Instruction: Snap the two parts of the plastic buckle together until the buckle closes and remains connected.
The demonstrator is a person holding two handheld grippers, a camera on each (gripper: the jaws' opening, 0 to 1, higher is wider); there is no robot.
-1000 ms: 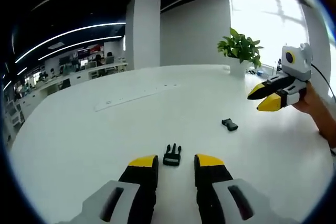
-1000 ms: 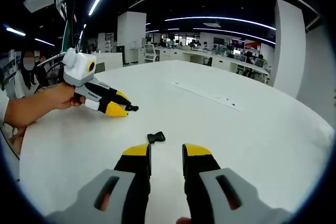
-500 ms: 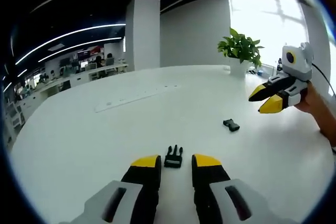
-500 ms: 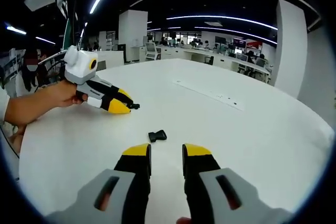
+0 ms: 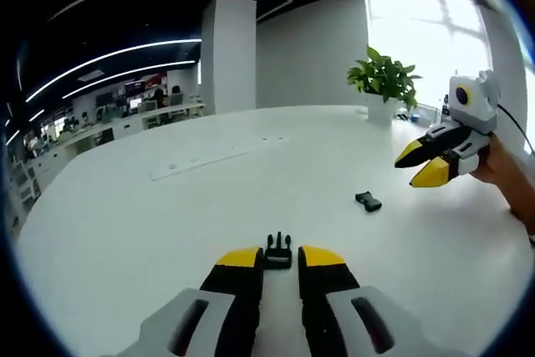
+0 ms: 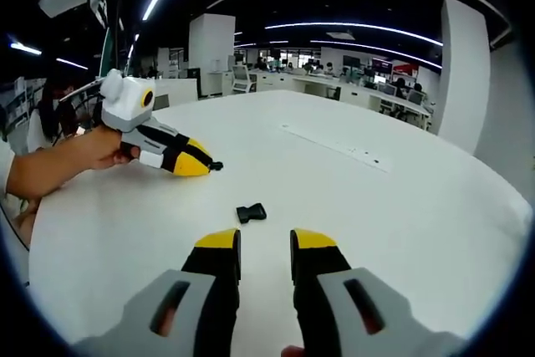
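Left gripper view has the pronged half of the buckle (image 5: 278, 252) lying on the white worktop (image 5: 150, 223) right at the tips of the left gripper (image 5: 279, 258), set between the two yellow-tipped fingers (image 5: 240, 258) with its prongs pointing away from the camera, so its long axis runs along the fingers' own line. The fingers stand narrowly apart, close on either side of the piece, and I cannot tell whether they already touch it; they do not look clamped. The socket half (image 5: 367, 201) lies farther off to the right on the same surface, well apart from the pronged half and nearer the right gripper (image 5: 422, 164), which hangs above the worktop in a person's hand (image 5: 501, 165) with its tips slightly parted and nothing between them. In the right gripper view the socket half (image 6: 251, 212) sits just ahead of that gripper's parted fingers (image 6: 219, 242), a little left of their centre line, long axis lying roughly crosswise to them. Each half is therefore nearest its own gripper, and the next move likely turns on closing the left fingers squarely on the pronged half's sides. The worktop is broad, smooth and white; beyond it are a potted plant (image 5: 383, 77), a bright window (image 5: 426, 31) and an open office with ceiling light strips.
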